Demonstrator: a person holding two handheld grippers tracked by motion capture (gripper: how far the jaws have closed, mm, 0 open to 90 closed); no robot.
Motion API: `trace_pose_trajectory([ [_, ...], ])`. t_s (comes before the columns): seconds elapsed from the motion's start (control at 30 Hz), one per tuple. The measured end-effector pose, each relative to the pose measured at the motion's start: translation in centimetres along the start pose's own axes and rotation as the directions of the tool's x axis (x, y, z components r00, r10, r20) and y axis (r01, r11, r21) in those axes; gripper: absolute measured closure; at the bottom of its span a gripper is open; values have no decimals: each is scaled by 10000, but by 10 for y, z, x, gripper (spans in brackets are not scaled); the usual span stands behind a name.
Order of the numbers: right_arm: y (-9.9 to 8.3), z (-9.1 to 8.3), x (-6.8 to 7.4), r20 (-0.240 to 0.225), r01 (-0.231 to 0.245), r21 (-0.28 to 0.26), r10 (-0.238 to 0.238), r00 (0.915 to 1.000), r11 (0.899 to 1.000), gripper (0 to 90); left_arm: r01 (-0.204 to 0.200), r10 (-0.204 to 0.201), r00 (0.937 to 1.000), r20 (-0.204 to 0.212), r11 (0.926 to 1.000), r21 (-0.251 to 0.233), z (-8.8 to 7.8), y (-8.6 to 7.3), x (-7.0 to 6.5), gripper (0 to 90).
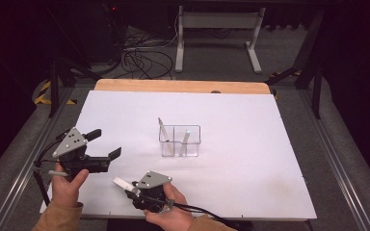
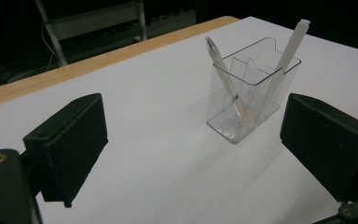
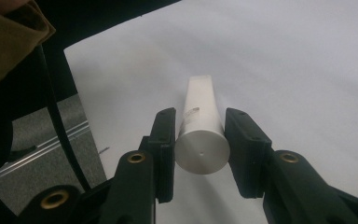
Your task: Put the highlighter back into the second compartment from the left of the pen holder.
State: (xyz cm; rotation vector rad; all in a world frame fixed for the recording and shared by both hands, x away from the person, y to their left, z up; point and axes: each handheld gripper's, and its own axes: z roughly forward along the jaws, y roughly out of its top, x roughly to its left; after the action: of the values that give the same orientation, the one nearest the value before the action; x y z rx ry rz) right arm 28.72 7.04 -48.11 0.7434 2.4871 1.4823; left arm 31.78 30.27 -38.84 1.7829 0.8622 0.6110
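The right claw (image 1: 126, 188) grips a white tube (image 1: 122, 183) near the desk's front edge, the tube's long axis pointing left, away from the clear holder (image 1: 179, 141). The left claw (image 1: 107, 143), wide open and empty, sits nearer the holder.

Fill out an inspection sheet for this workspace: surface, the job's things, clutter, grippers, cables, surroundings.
Surface: white sheet over a wooden tabletop, whose far edge shows.
Job's things: clear divided holder upright mid-table, two white pens leaning in it; white tube in the right gripper.
Clutter: nothing seen on the sheet.
Grippers: left gripper open, held above the sheet's near left part; right gripper shut on the tube, near the front edge.
Cables: one trails from the right gripper; loose cables on the floor beyond the table.
Surroundings: dark room, white table frame behind.
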Motion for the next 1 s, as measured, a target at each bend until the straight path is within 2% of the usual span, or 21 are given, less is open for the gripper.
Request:
trace_pose_trajectory([
  [0.2, 5, -4, -3, -118, 178, 109, -177, 9998, 9998, 660, -12, 12, 10000, -5, 10000, -25, -1, 0, 0, 82],
  [0.37, 11, -12, -5, -185, 299, -18, -299, 9994, 9996, 660, 9, -9, 10000, -40, 10000, -47, -2, 0, 1, 82],
  [0.53, 22, -26, -11, -193, 368, -110, -370, 9991, 9993, 660, 29, -29, 10000, -64, 10000, -67, -3, 0, 1, 82],
  [1.0, 43, -72, -34, 203, 481, -275, -476, 9987, 9985, 659, 24, -24, 10000, -93, 10000, -48, -2, 0, 1, 82],
])
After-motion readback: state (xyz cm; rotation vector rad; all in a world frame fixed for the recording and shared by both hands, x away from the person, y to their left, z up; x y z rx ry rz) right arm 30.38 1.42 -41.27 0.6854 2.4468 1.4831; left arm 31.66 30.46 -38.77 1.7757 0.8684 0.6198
